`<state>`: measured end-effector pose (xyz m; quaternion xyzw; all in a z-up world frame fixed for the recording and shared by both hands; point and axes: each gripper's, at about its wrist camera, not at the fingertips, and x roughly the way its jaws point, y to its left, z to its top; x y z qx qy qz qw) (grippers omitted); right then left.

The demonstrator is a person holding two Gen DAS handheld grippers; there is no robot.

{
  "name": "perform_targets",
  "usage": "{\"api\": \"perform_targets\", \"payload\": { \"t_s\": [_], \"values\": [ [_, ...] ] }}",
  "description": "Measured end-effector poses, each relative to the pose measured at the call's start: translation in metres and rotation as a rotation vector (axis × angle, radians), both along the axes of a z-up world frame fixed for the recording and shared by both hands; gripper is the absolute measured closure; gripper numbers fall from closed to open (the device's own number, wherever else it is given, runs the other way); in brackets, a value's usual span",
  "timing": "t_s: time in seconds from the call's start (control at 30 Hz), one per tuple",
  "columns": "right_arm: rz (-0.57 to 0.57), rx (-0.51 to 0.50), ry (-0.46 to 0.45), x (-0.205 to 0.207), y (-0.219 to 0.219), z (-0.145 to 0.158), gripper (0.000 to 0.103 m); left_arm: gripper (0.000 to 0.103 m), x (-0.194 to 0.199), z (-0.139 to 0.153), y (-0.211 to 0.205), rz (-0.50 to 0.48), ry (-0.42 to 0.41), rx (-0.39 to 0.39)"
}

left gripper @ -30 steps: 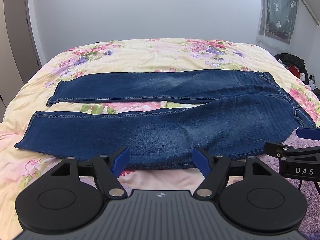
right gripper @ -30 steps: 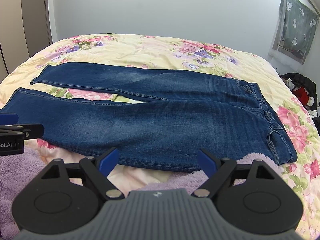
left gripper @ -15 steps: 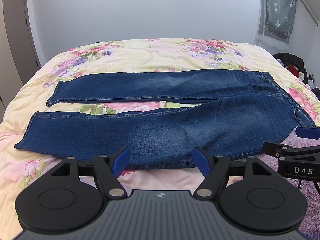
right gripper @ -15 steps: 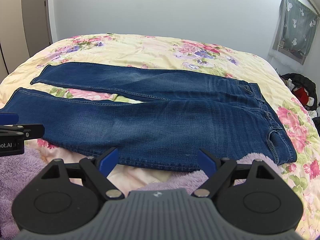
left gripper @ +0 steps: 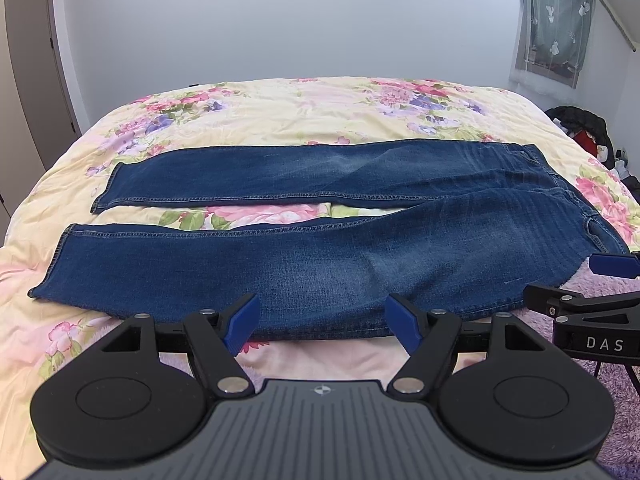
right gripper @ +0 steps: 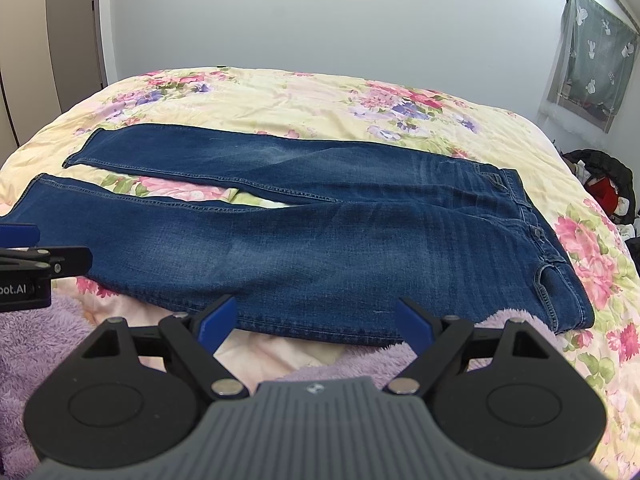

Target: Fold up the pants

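Left wrist view: my left gripper stands wide open with nothing between its blue fingertips, hovering just short of the near edge of the jeans. My right gripper is spread just as wide and holds nothing, poised at the same near edge, closer to the waistband. Each tool shows at the edge of the other's view. The jeans lie flat across the bed, legs running to the left and parted a little so a strip of flowered bedspread shows between them; the waistband lies to the right. A fuzzy purple blanket sits under both tools. Beyond the bed, a curtain hangs on the right wall, and a dark heap of clothes lies beside the bed
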<state>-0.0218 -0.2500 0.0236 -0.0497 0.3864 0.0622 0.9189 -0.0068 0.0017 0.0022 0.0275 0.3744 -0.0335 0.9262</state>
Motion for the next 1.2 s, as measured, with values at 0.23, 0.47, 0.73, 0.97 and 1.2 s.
{"api": "perform_targets", "payload": {
  "t_s": [0.23,0.47,0.73,0.97,1.2],
  "values": [
    [0.002,0.000,0.000,0.000,0.002,0.001,0.021,0.019,0.001,0.002,-0.005,-0.002,0.000,0.000],
    [0.006,0.001,-0.001,0.000,0.001,0.003,0.021,0.019,0.001,0.002,-0.006,-0.002,0.000,0.000],
    [0.006,0.001,-0.001,-0.001,0.001,0.003,0.021,0.019,0.000,0.003,-0.007,-0.003,0.002,0.000],
    [0.035,0.026,-0.001,0.005,-0.017,0.008,0.021,0.024,0.007,0.009,0.012,-0.014,-0.008,0.032],
    [0.008,0.035,-0.040,0.033,-0.084,0.032,0.021,0.027,0.024,0.026,0.065,0.001,-0.029,0.164]
  ]
}}
